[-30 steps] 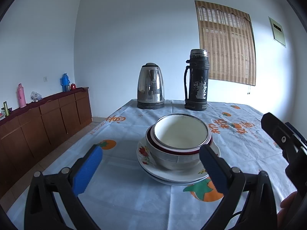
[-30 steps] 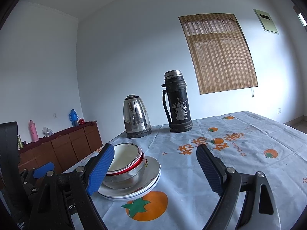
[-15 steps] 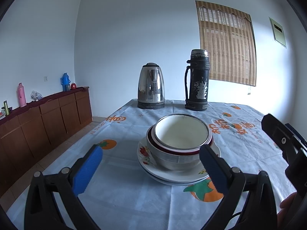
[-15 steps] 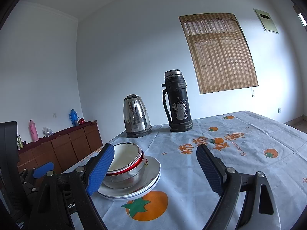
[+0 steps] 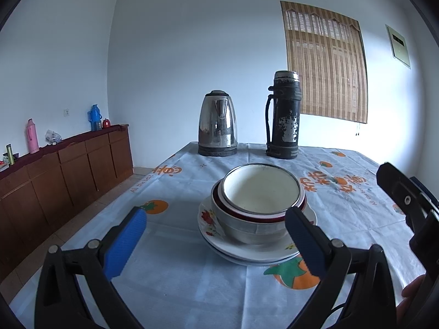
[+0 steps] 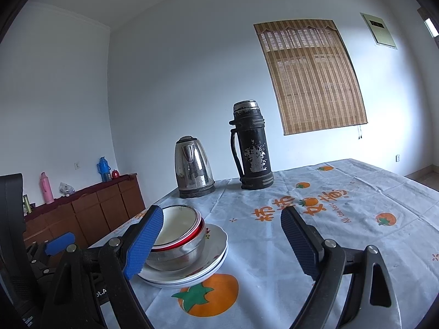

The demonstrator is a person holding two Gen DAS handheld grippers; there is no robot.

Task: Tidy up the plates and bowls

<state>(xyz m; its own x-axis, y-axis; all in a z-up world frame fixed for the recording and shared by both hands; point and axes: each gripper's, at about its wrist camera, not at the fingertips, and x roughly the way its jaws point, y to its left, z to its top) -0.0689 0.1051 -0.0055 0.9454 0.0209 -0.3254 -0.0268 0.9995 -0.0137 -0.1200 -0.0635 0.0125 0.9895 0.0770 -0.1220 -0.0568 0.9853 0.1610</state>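
Left claw (image 5: pixel 215 242): spread wide, empty, short of the stack
Bowls (image 5: pixel 258 205): nested, sitting on stacked plates (image 5: pixel 216 235) mid-desk (image 5: pixel 178 282)
Right claw (image 6: pixel 219 242): spread wide, empty, beside the plates
Kettle (image 5: pixel 218 127), flask (image 5: pixel 284 115): upright behind the stack

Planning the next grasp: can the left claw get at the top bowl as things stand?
Probably yes. The left claw is open and empty, the top bowl sits straight ahead on the stack, and only bare tablecloth lies between.

Bowls (image 5: pixel 260 205) nest on stacked plates (image 5: pixel 255 252), before kettle (image 5: pixel 218 127) and flask (image 5: pixel 284 115).
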